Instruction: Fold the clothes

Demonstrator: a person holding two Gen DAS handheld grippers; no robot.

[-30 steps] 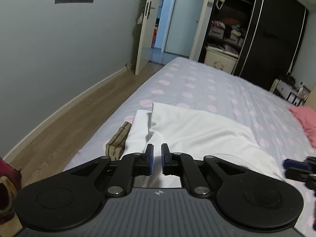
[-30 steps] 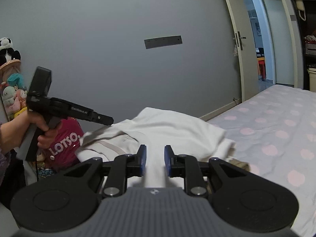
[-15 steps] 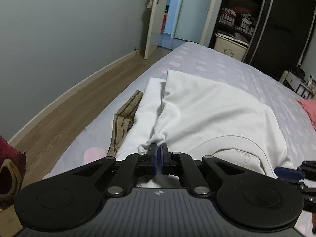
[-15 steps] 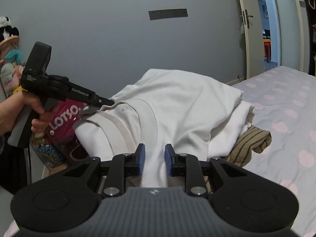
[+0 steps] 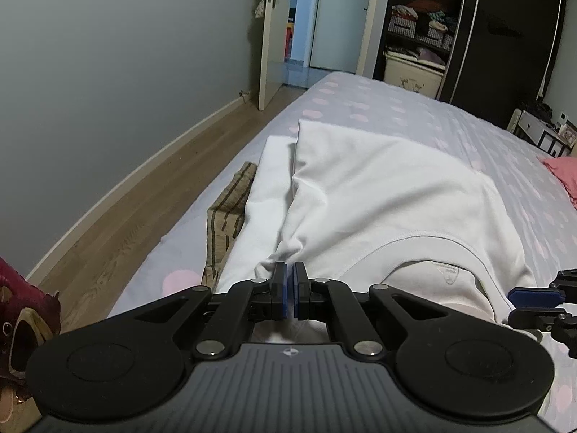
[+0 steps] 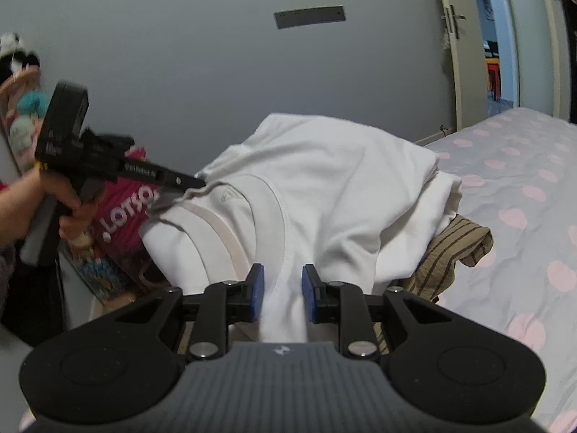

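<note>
White shirt [image 5: 389, 195] seemingly between both jaws

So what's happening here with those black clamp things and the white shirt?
A person is folding laundry on a bed, holding a clamp tool in each hand. The left gripper is shut on the white shirt near its collar. The right gripper has its jaws apart with shirt cloth between them. A striped brown garment lies partly under the shirt.

Open door [image 5: 268, 36] beyond wood floor [image 5: 119, 213]; dark wardrobe [image 5: 505, 36] at right; plush toys [image 6: 21, 83] against grey wall [image 6: 202, 72].
</note>
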